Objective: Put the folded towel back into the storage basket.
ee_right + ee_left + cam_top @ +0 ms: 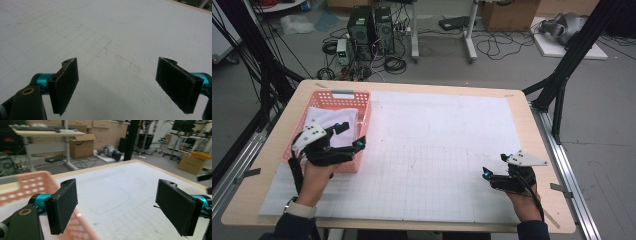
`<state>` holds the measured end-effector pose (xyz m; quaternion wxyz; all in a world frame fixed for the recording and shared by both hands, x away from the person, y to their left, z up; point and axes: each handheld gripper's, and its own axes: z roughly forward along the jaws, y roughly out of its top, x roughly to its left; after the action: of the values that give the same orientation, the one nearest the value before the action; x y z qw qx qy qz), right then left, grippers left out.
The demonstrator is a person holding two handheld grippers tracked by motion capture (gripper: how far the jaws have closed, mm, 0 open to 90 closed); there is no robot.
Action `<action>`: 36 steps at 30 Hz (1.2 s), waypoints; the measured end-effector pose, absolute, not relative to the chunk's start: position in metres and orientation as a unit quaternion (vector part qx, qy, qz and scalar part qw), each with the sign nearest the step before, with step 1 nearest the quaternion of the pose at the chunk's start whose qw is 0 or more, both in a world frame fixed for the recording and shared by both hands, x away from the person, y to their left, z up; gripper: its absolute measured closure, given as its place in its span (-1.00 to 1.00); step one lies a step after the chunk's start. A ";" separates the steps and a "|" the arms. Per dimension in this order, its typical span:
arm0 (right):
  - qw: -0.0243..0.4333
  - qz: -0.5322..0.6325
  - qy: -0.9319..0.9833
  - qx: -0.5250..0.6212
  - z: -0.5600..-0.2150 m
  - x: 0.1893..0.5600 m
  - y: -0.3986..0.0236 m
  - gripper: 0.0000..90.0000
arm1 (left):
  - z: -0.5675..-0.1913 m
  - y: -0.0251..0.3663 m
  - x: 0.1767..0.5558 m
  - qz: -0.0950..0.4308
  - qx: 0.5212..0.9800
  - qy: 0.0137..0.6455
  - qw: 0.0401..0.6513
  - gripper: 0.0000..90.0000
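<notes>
A pink plastic basket stands on the table's left side with a folded white cloth lying in it. My left gripper hovers over the basket's near right corner, jaws open and nothing between them. In the left gripper view the basket's rim blurs past the left jaw, and the gripper looks out over the white gridded mat. My right gripper rests low near the table's front right, open above bare mat, its jaws holding nothing.
The white gridded mat covers most of the wooden table. Black frame posts rise at both sides. Beyond the far edge, computer towers, cables and cardboard boxes sit on the floor.
</notes>
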<state>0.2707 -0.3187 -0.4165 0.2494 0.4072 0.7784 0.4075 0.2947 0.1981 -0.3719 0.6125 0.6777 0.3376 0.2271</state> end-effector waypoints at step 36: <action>0.244 0.419 0.775 0.406 -0.415 0.267 -0.315 -0.62 | -0.403 0.124 0.277 0.180 0.732 0.294 0.588 -0.58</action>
<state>0.2668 -0.3146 -0.4151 0.2435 0.4059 0.7747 0.4192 0.2769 0.1242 -0.4029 0.5884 0.7315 0.2937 0.1800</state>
